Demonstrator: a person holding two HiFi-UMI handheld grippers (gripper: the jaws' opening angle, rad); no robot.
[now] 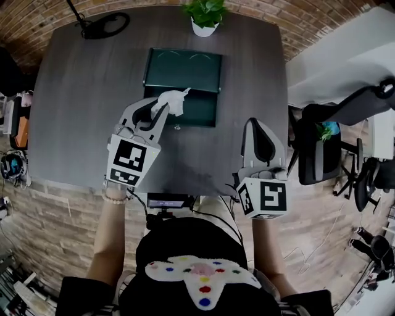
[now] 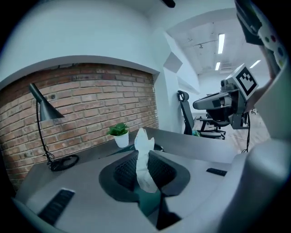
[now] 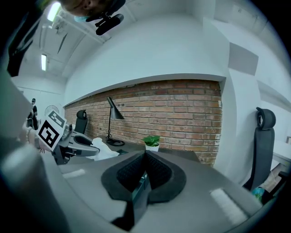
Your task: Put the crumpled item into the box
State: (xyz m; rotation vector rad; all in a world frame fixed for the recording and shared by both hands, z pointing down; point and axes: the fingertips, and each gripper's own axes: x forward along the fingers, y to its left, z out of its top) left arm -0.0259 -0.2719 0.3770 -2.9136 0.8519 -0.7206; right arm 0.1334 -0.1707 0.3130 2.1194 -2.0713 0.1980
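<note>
The crumpled item (image 1: 173, 100), a wad of white paper or tissue, is pinched between the pads of the left gripper (image 1: 164, 111). In the left gripper view it stands up as a twisted strip from between the two jaws, which are closed on its lower part. In the head view it hangs over the open box (image 1: 184, 66), where the raised lid meets the tray. Whether it touches the box cannot be told.

The box is dark green and sits in the middle of the far half of the table (image 1: 80, 92), with its lid towards the wall. The right gripper (image 1: 257, 126) hovers over the near right part of the table, well apart from the box. Its jaws are pressed together with nothing between them.

The table top is a plain dark grey with rounded corners. A small potted plant (image 1: 205, 15) in a white pot stands at the far edge, just behind the box. The round base of a black desk lamp (image 1: 105, 24) sits at the far left corner, with its cone shade on a thin stem.

A red brick wall (image 2: 91, 104) runs behind the table, under a white wall above. To the right stands a black office chair (image 1: 333, 145) on a pale wood floor (image 1: 321, 216). Ceiling strip lights (image 2: 221, 43) show farther off.
</note>
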